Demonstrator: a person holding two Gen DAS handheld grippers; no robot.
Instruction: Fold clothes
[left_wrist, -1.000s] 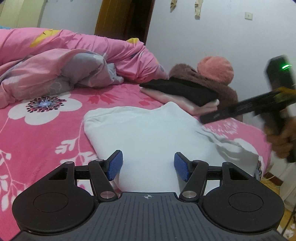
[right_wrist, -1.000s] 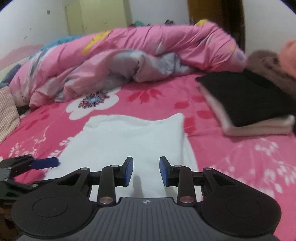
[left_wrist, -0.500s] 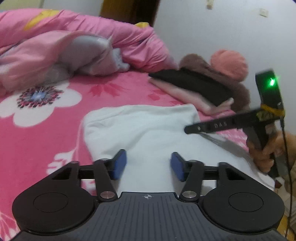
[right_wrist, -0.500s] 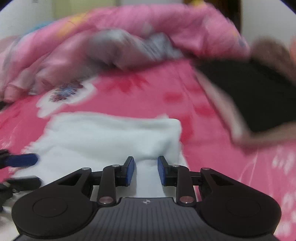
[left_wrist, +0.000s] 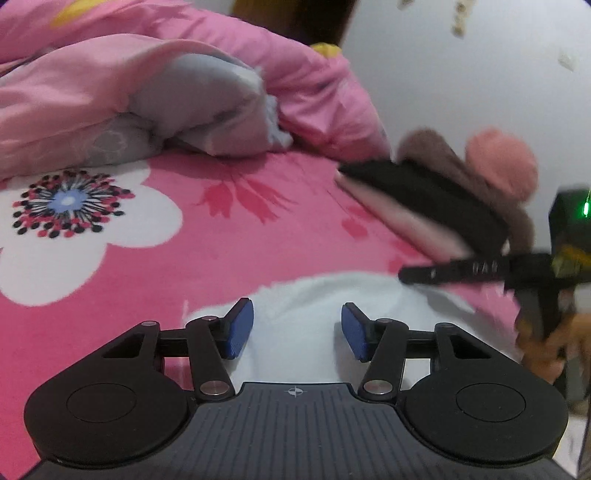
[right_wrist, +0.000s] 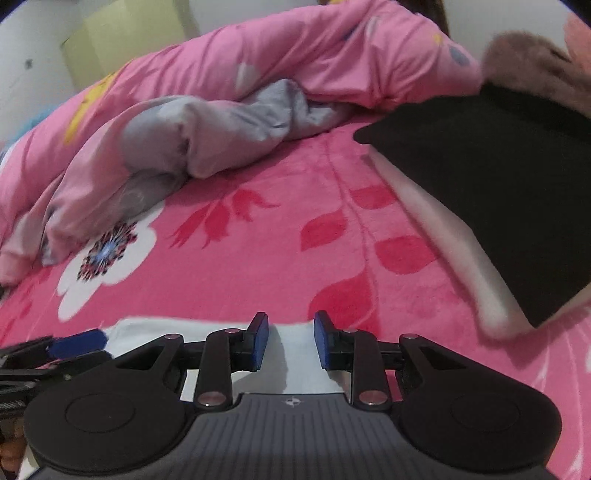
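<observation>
A white garment (left_wrist: 314, 295) lies flat on the pink flowered bed sheet (left_wrist: 221, 240). My left gripper (left_wrist: 297, 328) hovers over the garment's far left corner. Its jaws are opening, with only flat cloth showing below the gap and the blue pads pressing on nothing. In the right wrist view, my right gripper (right_wrist: 290, 339) is low over the garment's (right_wrist: 291, 354) far edge, jaws narrowly apart and gripping nothing. The right gripper (left_wrist: 406, 275) appears side-on in the left wrist view, held by a hand (left_wrist: 546, 343). The left gripper's fingers (right_wrist: 77, 341) show at the lower left.
A stack of folded clothes with a black piece on top (right_wrist: 498, 184) lies to the right on the bed. A brown and pink plush thing (left_wrist: 498, 162) sits behind it, by the wall. A bunched pink and grey quilt (left_wrist: 147, 92) fills the far side of the bed.
Both grippers have travelled forward over the white garment to its far edge, so much less of it shows ahead of them. The right gripper has also come lower.
</observation>
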